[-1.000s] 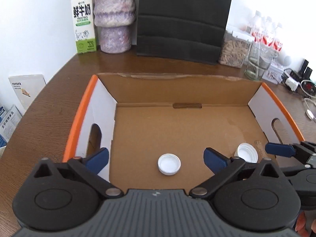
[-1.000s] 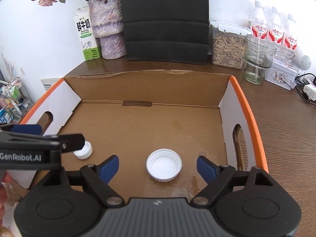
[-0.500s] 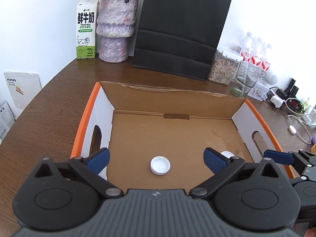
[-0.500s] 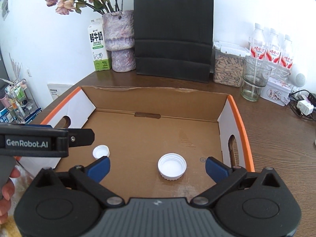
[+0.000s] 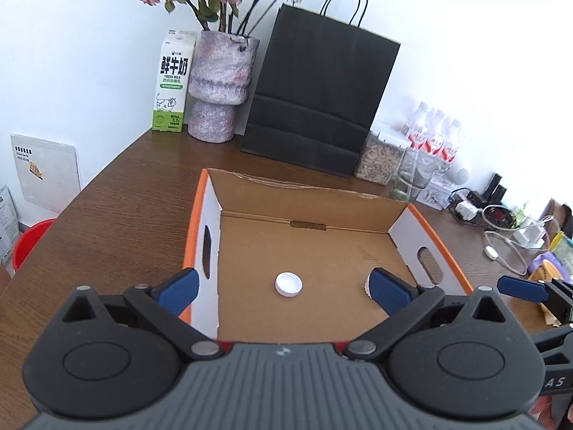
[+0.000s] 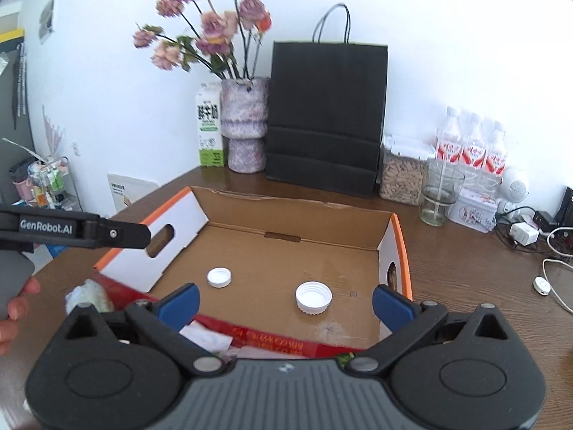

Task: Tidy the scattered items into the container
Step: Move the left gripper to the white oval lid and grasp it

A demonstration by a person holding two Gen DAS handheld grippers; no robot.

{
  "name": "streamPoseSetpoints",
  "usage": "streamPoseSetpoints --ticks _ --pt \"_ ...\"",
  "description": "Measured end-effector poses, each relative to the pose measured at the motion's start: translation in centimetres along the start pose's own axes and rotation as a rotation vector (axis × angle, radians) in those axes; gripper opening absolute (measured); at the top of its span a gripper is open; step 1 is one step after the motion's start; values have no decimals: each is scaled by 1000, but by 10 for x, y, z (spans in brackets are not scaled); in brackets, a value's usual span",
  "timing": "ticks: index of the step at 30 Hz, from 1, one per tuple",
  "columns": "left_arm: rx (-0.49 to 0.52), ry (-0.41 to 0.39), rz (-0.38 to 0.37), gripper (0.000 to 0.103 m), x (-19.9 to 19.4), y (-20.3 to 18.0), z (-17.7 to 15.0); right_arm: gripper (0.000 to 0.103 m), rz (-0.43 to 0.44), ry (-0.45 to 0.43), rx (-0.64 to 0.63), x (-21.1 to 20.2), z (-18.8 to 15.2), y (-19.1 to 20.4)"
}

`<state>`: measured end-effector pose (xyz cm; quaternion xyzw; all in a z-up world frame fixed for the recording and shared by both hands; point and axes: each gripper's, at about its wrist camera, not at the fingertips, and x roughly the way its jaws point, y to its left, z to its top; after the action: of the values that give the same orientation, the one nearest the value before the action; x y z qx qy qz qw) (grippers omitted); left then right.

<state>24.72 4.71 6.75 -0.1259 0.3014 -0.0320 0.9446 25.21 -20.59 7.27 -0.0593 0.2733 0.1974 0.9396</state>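
An open cardboard box [image 5: 361, 199] with orange rims [image 6: 286, 208] sits on the brown table. Two white bottle caps lie on its floor: a small one [image 5: 288, 284] [image 6: 219, 277] and a larger one [image 6: 313, 297], which in the left wrist view is mostly hidden behind my right fingertip [image 5: 365, 286]. My left gripper [image 5: 283, 292] is open and empty above the box's near edge. My right gripper [image 6: 284, 304] is open and empty, also at the near side. Red packaging and white wrappers [image 6: 207, 337] lie below the right gripper, outside the box.
At the back stand a milk carton [image 5: 172, 82], a flower vase [image 5: 220, 86], a black paper bag [image 5: 318, 104], a jar of seeds [image 6: 403, 175], a glass [image 6: 438, 197] and water bottles [image 6: 472, 150]. Cables and chargers [image 5: 508, 229] lie at the right. A red bucket [image 5: 27, 243] is off the table's left edge.
Both grippers have pulled back and risen away from the box, so the box and caps look smaller. The caps stay where they lay. Both grippers stay open.
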Motion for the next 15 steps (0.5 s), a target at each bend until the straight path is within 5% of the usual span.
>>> streamPoseSetpoints --ticks 15 --pt "-49 -81 16 103 -79 62 -87 103 8 -80 58 -87 -91 4"
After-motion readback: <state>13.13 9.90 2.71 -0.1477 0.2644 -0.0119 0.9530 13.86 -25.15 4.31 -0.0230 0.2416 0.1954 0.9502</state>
